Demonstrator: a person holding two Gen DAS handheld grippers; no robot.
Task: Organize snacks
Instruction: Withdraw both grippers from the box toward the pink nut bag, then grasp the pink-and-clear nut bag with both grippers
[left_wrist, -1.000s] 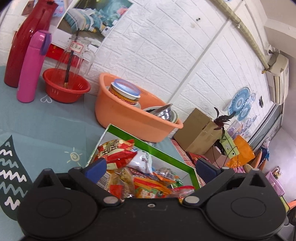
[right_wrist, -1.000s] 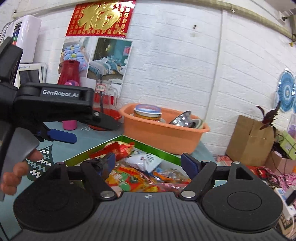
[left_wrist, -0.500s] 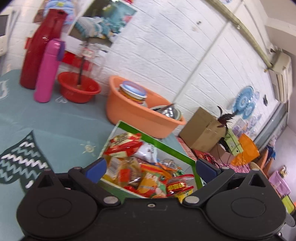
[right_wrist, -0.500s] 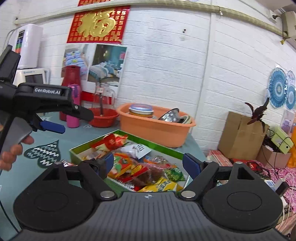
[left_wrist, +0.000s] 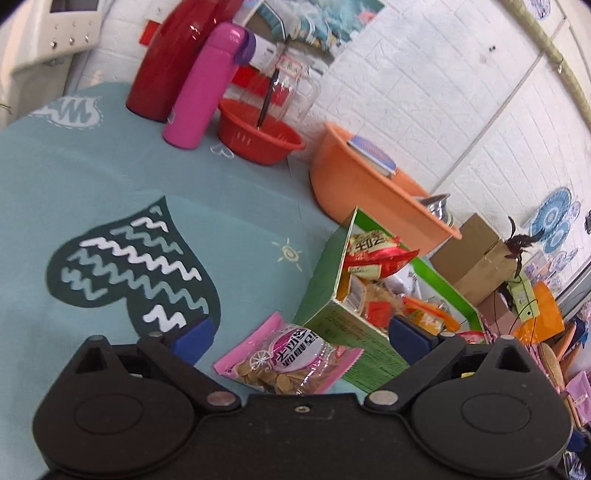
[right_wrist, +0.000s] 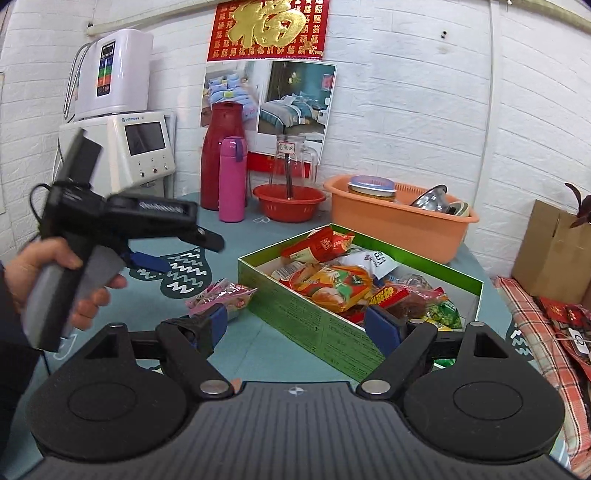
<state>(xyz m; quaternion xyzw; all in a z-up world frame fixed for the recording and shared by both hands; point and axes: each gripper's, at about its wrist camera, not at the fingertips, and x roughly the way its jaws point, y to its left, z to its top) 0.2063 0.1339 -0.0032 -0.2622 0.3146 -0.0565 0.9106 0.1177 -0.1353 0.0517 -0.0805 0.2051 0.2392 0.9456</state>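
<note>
A green box (right_wrist: 306, 306) full of several snack packets (right_wrist: 332, 284) stands on the teal tablecloth; its side wall (left_wrist: 332, 295) shows in the left wrist view too. A pink packet of nuts (left_wrist: 291, 360) lies flat on the cloth against the box's near left corner, also visible as the pink packet (right_wrist: 221, 295). My left gripper (left_wrist: 301, 334) is open, low over that packet, which lies between the fingers untouched. In the right wrist view a hand holds the left gripper (right_wrist: 181, 251) to the left of the box. My right gripper (right_wrist: 299, 325) is open and empty, in front of the box's near wall.
Behind the box sit an orange basin (right_wrist: 399, 221) with a tin and metal bowls, a red bowl (right_wrist: 288, 203) with a glass jar, a pink bottle (right_wrist: 232, 179) and a red flask (right_wrist: 221, 147). White appliances (right_wrist: 140, 147) stand at the back left, a cardboard box (right_wrist: 550, 247) to the right.
Both grippers have drawn back from over the box. The left one swung left and down toward the cloth, bringing the pink packet between its fingers. Both stayed open.
</note>
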